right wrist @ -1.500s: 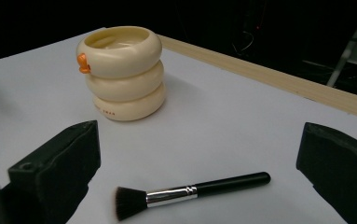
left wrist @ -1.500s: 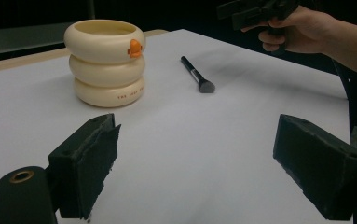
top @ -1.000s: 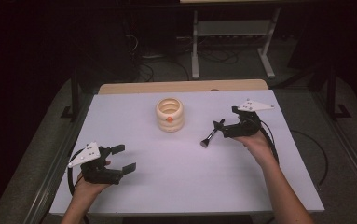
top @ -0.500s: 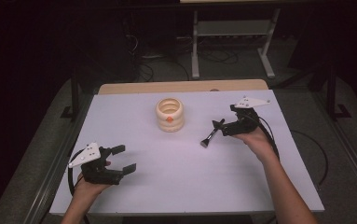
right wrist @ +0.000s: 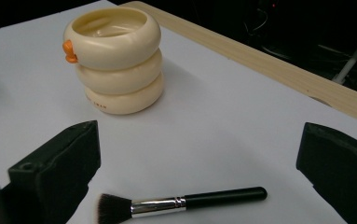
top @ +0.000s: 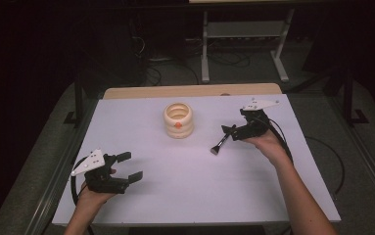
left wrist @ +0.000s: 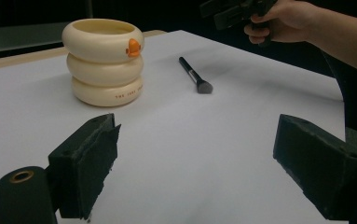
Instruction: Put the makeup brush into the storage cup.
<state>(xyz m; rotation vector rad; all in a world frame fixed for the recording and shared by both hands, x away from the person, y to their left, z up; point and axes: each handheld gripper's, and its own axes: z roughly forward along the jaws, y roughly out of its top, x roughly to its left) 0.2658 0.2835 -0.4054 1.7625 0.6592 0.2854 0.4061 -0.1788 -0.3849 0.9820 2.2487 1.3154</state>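
Both pairs of jaws stand wide apart and grasp nothing. At the left of the high view, the left gripper (top: 126, 167) rests low on the white table (top: 185, 191), near the person's edge, well apart from everything else. In the middle, toward the far side, stands a cream holder (top: 178, 120) made like three stacked rings, upright, with a small orange beak on its front. To the right of it lies a makeup brush (top: 219, 145) with a black handle, flat on the table, its bristles pointing toward the person. The right gripper (top: 230, 130) is just beside the handle end of the brush; whether it touches it, the high view does not tell.

I judge the step in hand to be the reach for the brush, before any grasp, probably to put it into the holder. The next move would call for lowering the right gripper so that the thin handle comes between the jaws, then closing firmly, because such a handle can roll or slip.

The right gripper view shows the brush (right wrist: 176, 203) lying across between the jaws, with its silver ferrule, and also the hollow inside of the holder (right wrist: 115, 60). The left gripper view shows small lettering on the lowest ring of the holder (left wrist: 105, 60).
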